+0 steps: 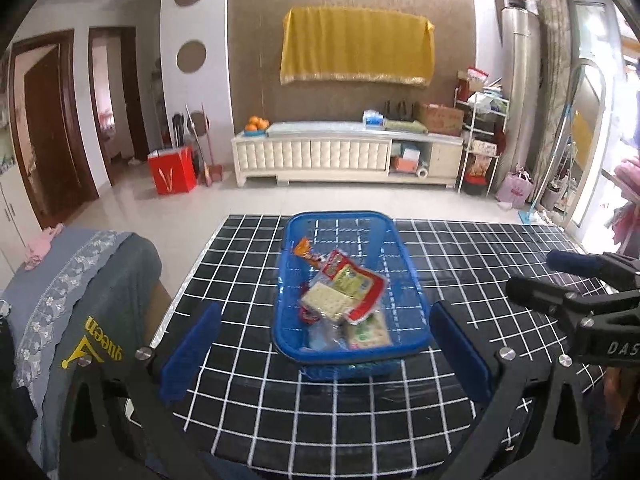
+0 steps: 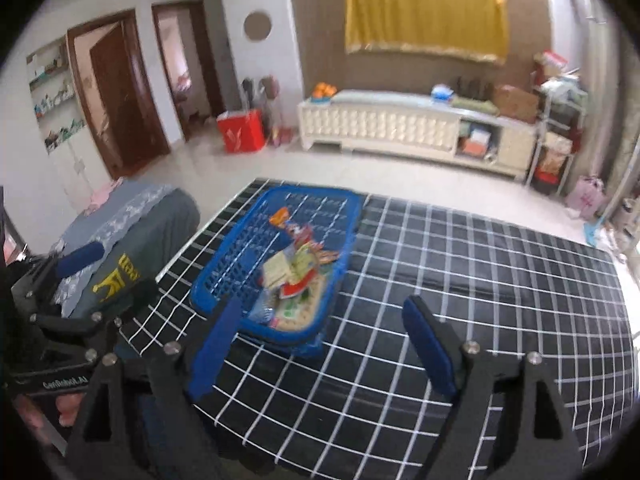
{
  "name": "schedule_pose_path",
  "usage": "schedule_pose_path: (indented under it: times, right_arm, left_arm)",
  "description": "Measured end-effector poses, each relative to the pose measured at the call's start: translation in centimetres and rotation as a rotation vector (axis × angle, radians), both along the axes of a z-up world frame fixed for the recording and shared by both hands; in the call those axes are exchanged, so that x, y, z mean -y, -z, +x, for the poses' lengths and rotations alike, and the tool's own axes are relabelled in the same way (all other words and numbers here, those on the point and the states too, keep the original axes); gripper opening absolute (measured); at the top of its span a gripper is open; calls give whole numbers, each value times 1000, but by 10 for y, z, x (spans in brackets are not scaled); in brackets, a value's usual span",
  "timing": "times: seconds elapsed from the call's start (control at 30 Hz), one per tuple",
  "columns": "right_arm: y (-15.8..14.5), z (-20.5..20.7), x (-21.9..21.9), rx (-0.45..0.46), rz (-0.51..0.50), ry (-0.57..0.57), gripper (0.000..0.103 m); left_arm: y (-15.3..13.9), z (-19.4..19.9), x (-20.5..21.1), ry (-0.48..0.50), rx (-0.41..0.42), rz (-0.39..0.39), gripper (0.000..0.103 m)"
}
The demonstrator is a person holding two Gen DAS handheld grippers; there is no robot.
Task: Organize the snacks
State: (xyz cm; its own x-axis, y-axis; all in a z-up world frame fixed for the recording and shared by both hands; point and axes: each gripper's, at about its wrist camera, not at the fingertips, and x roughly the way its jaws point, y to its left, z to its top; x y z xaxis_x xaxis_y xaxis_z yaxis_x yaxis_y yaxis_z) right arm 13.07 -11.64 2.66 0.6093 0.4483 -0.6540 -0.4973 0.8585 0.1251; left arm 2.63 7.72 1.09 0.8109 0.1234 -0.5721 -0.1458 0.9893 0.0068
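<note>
Left wrist view looks down along two blue-padded fingers at a blue basket (image 1: 352, 292) standing on a table (image 1: 460, 420) covered by a black cloth with a white grid. The basket is the landmark for everything that follows.

Inside the basket, several snack packets (image 1: 344, 292) lie piled toward its near end: a clear packet of pale square crackers on top, red-edged wrappers beneath it, and an orange packet farther back. The far end of the basket holds nothing but its mesh floor.

The left gripper (image 1: 326, 354) hangs just in front of the basket's near rim, above the cloth. Its jaws are spread wide, one pad to each side of the basket's near corners, with nothing between them and no contact with the basket.

To the right of the basket, the right gripper (image 1: 560, 280) enters the frame, a black frame with a blue tip. In the right wrist view its own jaws (image 2: 324, 344) are likewise spread wide and hold nothing; the left pad overlaps the basket's (image 2: 276, 260) near corner in the picture, but whether it touches cannot be told.

Left of the basket, beside the table edge, a chair back is draped with a grey garment (image 1: 100, 300) bearing yellow lettering.

Behind the basket, across a pale tiled floor, stands a long white cabinet (image 1: 348, 156), with a yellow cloth (image 1: 356, 46) hanging on the wall above it.
</note>
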Motion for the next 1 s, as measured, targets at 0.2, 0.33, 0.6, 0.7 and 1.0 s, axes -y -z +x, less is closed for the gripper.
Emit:
schedule_pose_path:
  times: [0.2, 0.33, 0.6, 0.7, 1.0]
  right_arm:
    - [-8, -49, 48, 158, 22, 115, 103]
    - [-9, -79, 70, 217, 29, 157, 103]
    - [-9, -116, 87, 275, 33, 170, 103]
    - [-7, -123, 95, 279, 37, 191, 103]
    - [1, -135, 102, 259, 19, 226, 103]
  left_arm:
    - [-7, -45, 41, 32, 77, -7, 103]
    - [-12, -71, 56, 33, 125, -10, 103]
    - [-19, -104, 78, 72, 165, -22, 103]
    - [-15, -109, 84, 88, 156, -25, 103]
    - [-4, -122, 105, 136, 131, -10, 103]
